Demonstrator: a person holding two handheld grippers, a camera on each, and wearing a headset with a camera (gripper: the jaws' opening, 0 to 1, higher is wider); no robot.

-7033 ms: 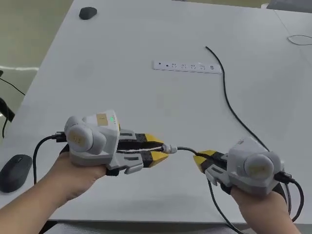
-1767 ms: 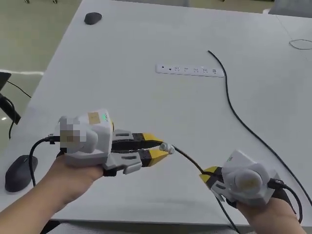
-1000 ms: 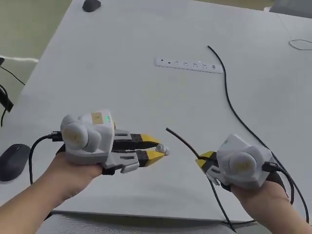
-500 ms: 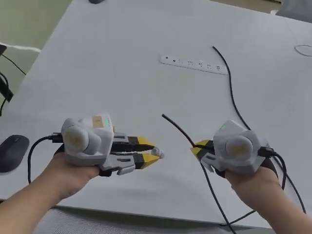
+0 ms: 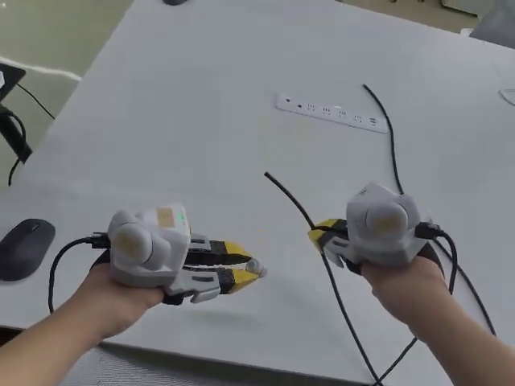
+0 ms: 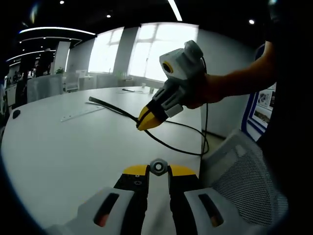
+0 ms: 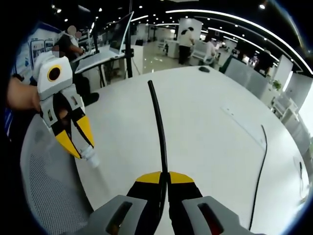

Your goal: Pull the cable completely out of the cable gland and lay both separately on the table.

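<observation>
Worktop (image 5: 201,121): wide, pale, bare around the power strip (image 5: 328,112), which I use as my reference. Cable (image 5: 288,195): thin, black, off the surface on my side of the power strip. Its free end rises toward the strip, and the long tail runs back from the strip past my right hand and over the worktop's near edge. My right gripper (image 5: 315,234) pinches it a short way behind the free end, with the jaws pressed together on the jacket. The end stands unsupported beyond the jaws in a shallow curve, so I judge it light and springy rather than limp. The hanging tail will probably tug it toward the edge once released. Best to keep the hold near the free end and lay that end well in toward the strip. My left gripper (image 5: 245,271) is further from the strip and left of the right one, with its jaws closed on the cable gland (image 5: 258,266) at the very tips. The gland is small, pale grey, with a hex nut face, and it is clear of the cable with open air between them. It looks like hard, light plastic, likely slick and ready to roll. I'd hold it across the nut flats and set it down low, apart from the cable.
</observation>
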